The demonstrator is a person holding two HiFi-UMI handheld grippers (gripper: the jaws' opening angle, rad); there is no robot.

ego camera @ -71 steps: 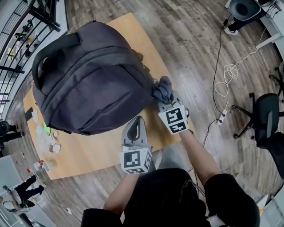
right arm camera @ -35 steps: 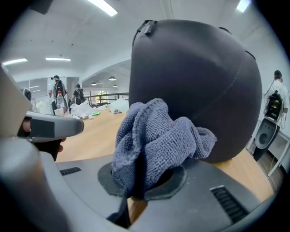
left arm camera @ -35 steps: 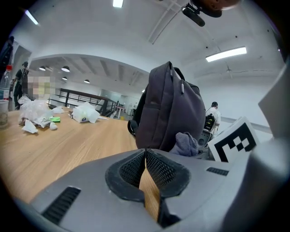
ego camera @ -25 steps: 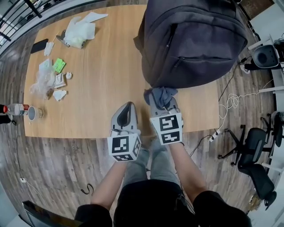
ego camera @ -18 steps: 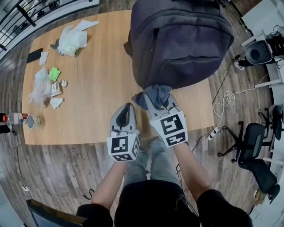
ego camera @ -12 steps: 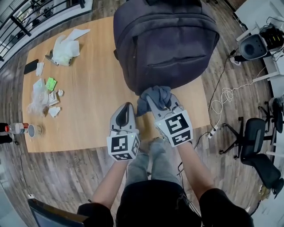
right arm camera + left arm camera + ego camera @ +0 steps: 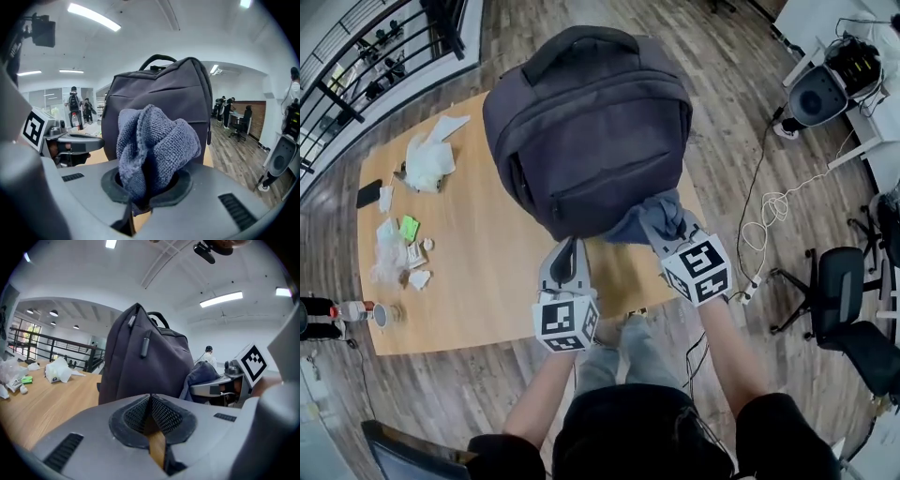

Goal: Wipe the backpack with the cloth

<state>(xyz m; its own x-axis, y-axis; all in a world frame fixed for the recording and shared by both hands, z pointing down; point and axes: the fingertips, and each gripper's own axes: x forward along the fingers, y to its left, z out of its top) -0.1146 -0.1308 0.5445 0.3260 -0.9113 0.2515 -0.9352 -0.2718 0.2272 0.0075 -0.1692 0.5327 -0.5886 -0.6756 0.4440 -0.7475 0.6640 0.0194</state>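
- The backpack stands upright on the right end of the table, handle at the top of the head view and front pocket facing the person.
- Its base sits close to the table's near edge, with only a thin strip of wood showing below it.
- The right gripper is clamped on the cloth, a bunched blue-grey wad that bulges out past the jaws in the right gripper view.
- In the head view the cloth sits against the bag's lower right corner, just inside the table's right edge.
- The left gripper has its jaws pressed together with nothing between them. Its tip is just below the bag's base, over the near edge.
- The two grippers are near each other but apart, left at centre and right off to centre-right.
- There is open room left of the bag, where a broad bare stretch of wood runs toward the middle of the table.
- Clutter fills the far left end: tissues at upper left, a phone by the left edge, wrappers below it, and a cup at the near left corner.
- Right of the table the floor is tighter, with a white cable looping beside the corner and a chair at the frame's right edge.
- A railing crosses the upper left, well clear of the table.
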